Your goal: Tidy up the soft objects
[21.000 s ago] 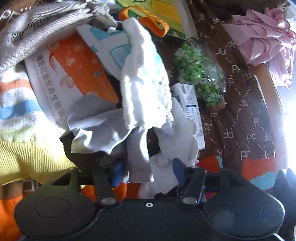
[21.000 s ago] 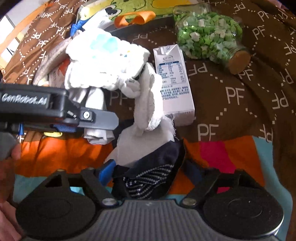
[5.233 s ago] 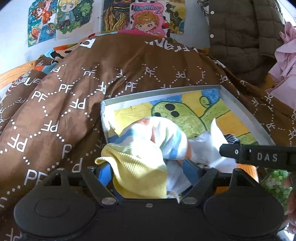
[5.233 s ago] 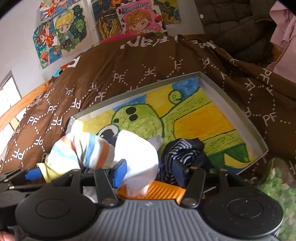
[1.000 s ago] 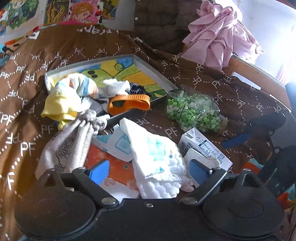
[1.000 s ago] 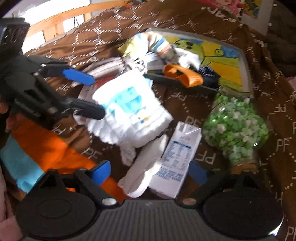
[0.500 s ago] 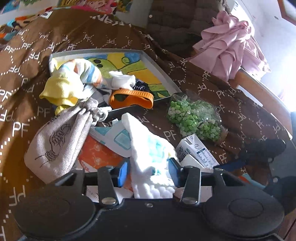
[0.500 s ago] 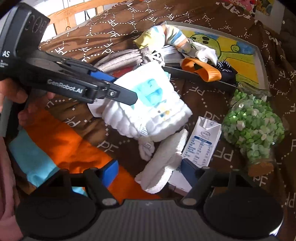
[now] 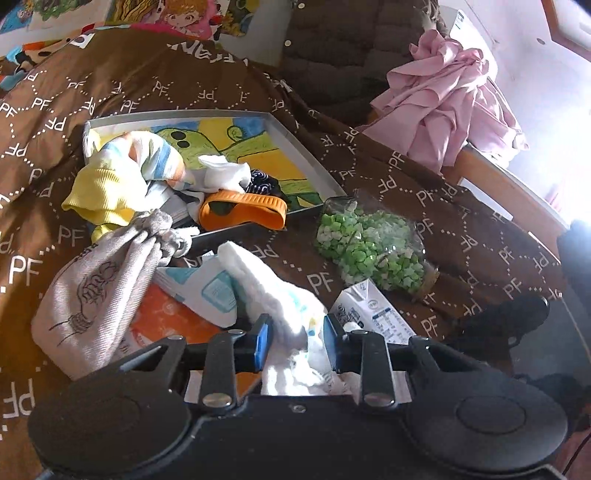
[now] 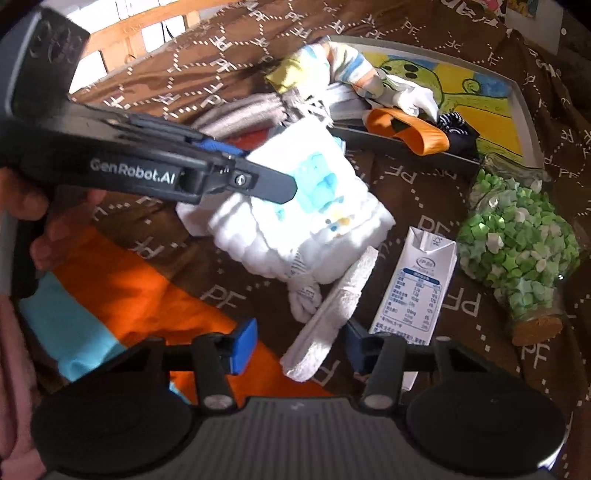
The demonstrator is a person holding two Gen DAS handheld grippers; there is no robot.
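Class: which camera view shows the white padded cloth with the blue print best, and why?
The right wrist view: the white padded cloth lies nearly whole, blue print up, with the left gripper closed on its edge. The left wrist view shows only a bunched part between its fingers.

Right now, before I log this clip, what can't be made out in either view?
- Orange packet, left wrist view: print hidden under the grey pouch and white padded cloth.
- Milk carton, right wrist view: label too small to read.
- Right hand-held gripper: contact with the white sock unclear.

Sunlit bed [image 9: 480, 192] – postered wall [image 9: 122, 11]
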